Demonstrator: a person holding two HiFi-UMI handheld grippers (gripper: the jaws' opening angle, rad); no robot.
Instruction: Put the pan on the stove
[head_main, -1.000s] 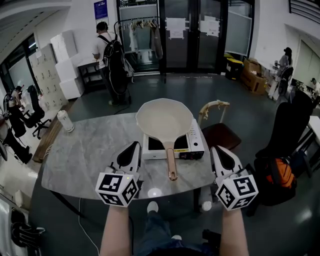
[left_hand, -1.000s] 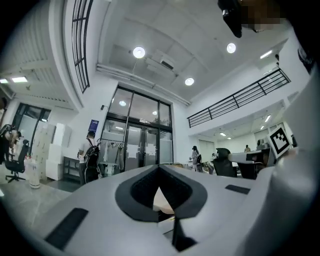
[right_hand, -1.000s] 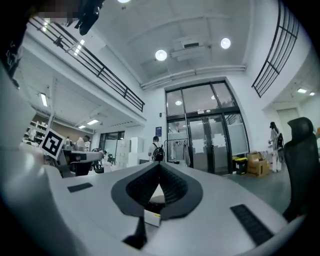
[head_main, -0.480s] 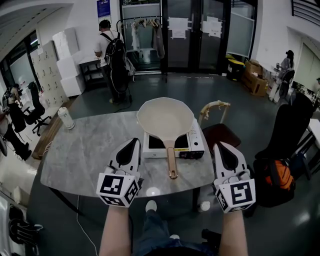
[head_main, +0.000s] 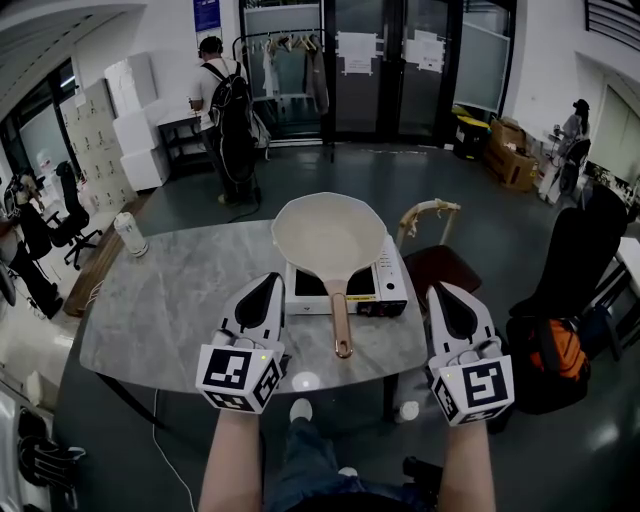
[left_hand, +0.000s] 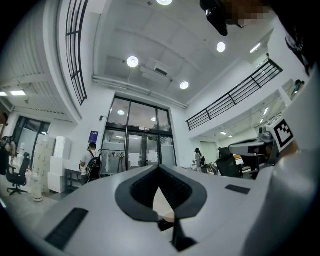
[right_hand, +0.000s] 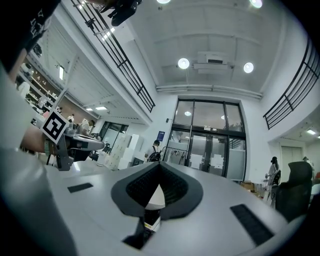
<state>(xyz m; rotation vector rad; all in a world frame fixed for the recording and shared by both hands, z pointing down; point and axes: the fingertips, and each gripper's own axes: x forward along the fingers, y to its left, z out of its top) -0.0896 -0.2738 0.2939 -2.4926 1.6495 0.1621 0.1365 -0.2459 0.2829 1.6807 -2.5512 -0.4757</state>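
Note:
A cream pan with a wooden handle rests on the white portable stove at the far middle of the grey marble table. The handle points toward me. My left gripper hovers over the table just left of the handle, shut and holding nothing. My right gripper hangs past the table's right edge, level with the stove's right end, also shut and empty. In the left gripper view and the right gripper view the jaws meet at their tips, with only a sliver of pan seen between them.
A white cylinder stands at the table's far left corner. A wooden chair sits right of the table, a dark bag with an orange patch beyond it. A person with a backpack stands far behind.
Both grippers have drifted slightly; the right one has shifted a little toward me. The pan and stove have not moved.

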